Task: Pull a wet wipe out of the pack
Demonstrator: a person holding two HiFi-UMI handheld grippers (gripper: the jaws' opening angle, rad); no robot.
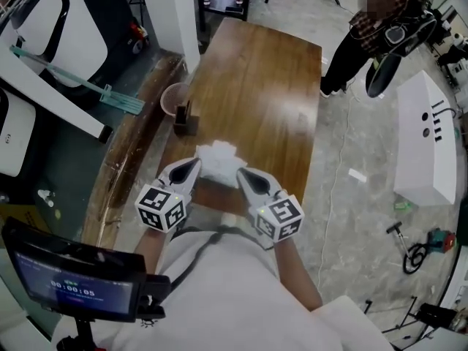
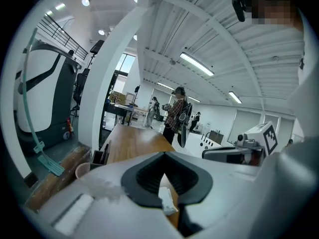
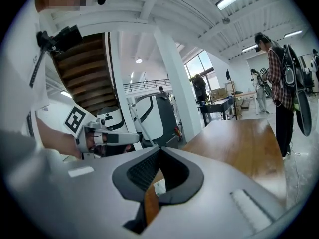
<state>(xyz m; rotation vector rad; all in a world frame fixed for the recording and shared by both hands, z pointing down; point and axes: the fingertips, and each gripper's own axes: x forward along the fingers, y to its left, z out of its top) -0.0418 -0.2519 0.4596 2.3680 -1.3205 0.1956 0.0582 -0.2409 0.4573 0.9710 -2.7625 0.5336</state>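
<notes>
Two grippers, left (image 1: 191,165) and right (image 1: 243,175), each with jaws pressed together, empty. One crumpled white wipe (image 1: 217,156) lies between them; one pink cup (image 1: 175,96) at 11 o'clock.

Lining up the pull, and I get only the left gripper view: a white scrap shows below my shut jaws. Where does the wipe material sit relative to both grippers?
Observer: The head view shows a crumpled white wipe bundle on the wooden table, between the tips of the left gripper and the right gripper.
Operator: Is the right one open to grab it?
Observer: No; the right gripper view shows its jaws together, no wipe visibly pinched.
</notes>
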